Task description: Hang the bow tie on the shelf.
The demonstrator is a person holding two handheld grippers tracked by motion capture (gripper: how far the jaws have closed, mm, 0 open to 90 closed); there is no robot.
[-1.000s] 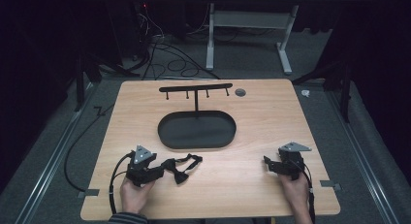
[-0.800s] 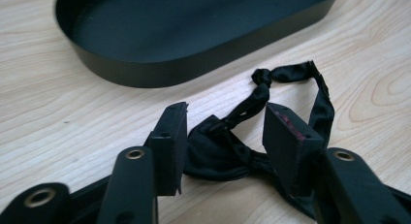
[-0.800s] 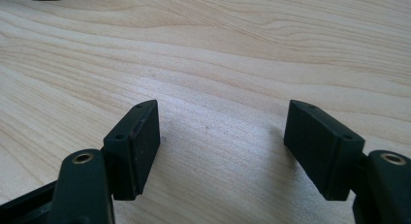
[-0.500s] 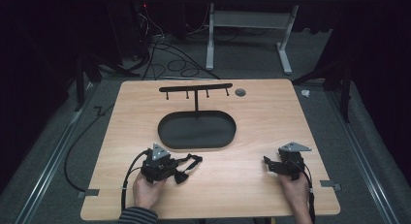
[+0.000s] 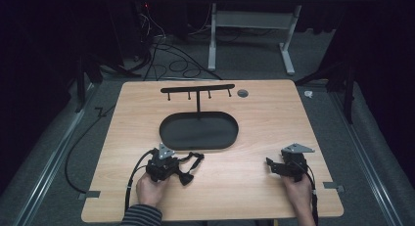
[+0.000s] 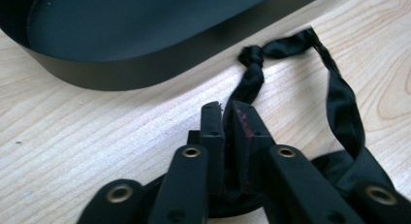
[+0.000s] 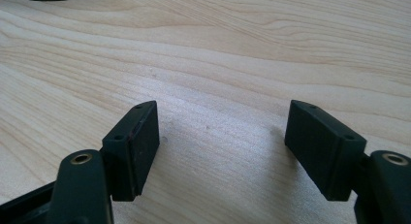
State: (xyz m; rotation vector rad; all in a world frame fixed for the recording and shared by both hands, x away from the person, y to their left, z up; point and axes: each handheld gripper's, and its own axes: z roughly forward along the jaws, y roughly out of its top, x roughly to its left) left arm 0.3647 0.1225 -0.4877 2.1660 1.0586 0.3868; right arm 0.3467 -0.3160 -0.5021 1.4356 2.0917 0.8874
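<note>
Nearest, the left gripper [image 6: 228,112] pinches a black fabric strap [image 6: 252,76] between its 2 jaws on the wooden table [image 5: 244,187]. Opposite, the right gripper [image 7: 220,136] rests spread wide. Beyond lies the black oval tray [image 5: 198,131].

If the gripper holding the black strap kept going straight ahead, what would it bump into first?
Probably the knot in the black strap that the left gripper is shut on, then the wall of the black oval tray just beyond. Depth is hard to judge.
</note>
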